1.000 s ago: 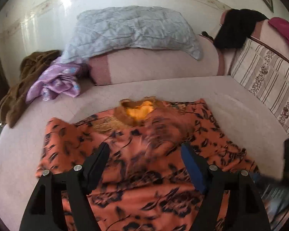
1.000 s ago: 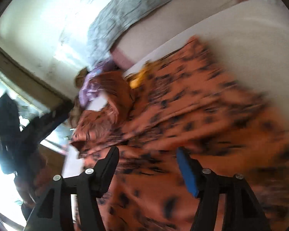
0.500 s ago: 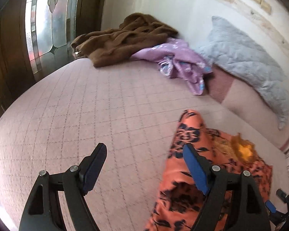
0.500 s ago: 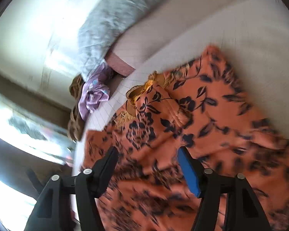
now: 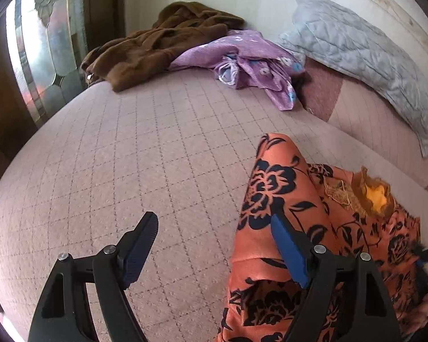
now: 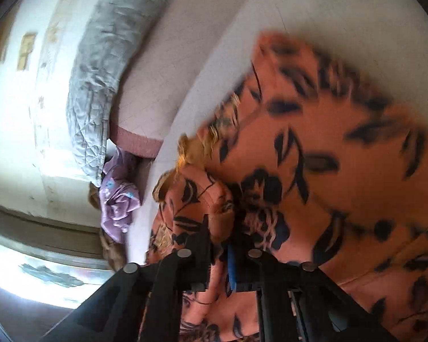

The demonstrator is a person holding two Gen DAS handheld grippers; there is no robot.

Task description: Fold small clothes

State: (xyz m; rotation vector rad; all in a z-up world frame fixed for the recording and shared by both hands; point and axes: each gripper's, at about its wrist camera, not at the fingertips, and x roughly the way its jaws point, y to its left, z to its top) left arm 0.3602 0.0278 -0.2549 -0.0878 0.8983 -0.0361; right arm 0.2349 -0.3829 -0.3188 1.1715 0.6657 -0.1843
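The right gripper (image 6: 218,228) has just closed its jaws, and they now pinch a bunched fold of the orange floral garment (image 6: 328,171) between them; the cloth rises in a small hump just past the fingertips. The view from this wrist is tilted and blurred. The garment spreads outward from the pinch across the pinkish quilted bed (image 6: 342,14), its yellow-lined collar (image 6: 197,148) toward the far side.

The left gripper (image 5: 214,225) holds its jaws spread wide with nothing between them. Its left finger hovers over bare bed cover (image 5: 128,156), while its blue-padded right finger (image 5: 288,250) stands over the near edge of the orange floral garment (image 5: 274,188), whose sleeve reaches out toward the far side. Whether that pad touches the cloth cannot be told.

Farther off, a purple flowered cloth (image 5: 251,59) lies crumpled beside a brown garment (image 5: 162,45), both near the wall. A grey quilted pillow (image 5: 365,54) rests on a pink bolster (image 5: 353,114) to their right.
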